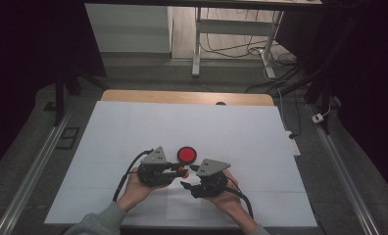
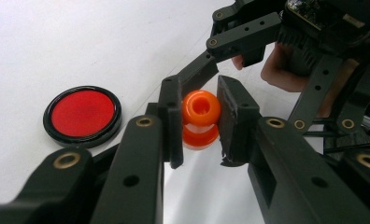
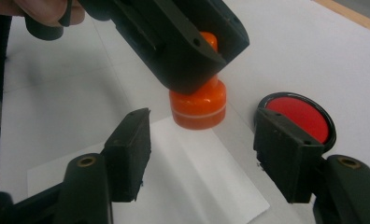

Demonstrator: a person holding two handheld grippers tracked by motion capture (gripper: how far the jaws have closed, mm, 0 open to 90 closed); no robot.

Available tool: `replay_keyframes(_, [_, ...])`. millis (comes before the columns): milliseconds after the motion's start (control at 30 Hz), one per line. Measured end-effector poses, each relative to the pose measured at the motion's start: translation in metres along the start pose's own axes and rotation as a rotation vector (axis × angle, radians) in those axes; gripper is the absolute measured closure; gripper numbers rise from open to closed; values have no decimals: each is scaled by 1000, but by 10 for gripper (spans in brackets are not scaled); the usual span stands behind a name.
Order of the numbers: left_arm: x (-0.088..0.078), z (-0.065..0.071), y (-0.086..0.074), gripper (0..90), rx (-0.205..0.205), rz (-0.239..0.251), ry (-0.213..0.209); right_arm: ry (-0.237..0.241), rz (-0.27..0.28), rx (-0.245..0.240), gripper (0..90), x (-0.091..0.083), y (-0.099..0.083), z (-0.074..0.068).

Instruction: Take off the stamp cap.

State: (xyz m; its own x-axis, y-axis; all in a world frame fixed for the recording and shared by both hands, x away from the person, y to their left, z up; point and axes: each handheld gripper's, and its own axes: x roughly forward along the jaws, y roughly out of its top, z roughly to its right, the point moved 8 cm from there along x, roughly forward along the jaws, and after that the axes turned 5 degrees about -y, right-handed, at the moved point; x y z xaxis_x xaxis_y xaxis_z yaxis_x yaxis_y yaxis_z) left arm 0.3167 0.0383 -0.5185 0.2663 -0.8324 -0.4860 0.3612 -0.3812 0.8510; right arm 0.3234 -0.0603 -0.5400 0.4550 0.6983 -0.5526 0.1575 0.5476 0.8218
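Plastic, glossy orange and knob-shaped, is what we see pinched in the left gripper (image 2: 199,122): an orange stamp (image 2: 200,119) near the table's (image 1: 133,127) front edge, its top hidden by the jaws. Beyond sits a round red-filled black pad (image 1: 186,154). Our right gripper (image 3: 202,161) gapes, holding nothing.

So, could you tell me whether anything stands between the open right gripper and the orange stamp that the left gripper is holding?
Nothing visible does. The orange stamp hangs ahead of the right gripper, clamped at its knob by the left gripper; only white paper lies beneath the gap.
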Motion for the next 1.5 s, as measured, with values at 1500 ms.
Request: replay_keyframes(1500, [-1,0,1,728,-3,22,-4,-19,37,-8,645,6,3,-4])
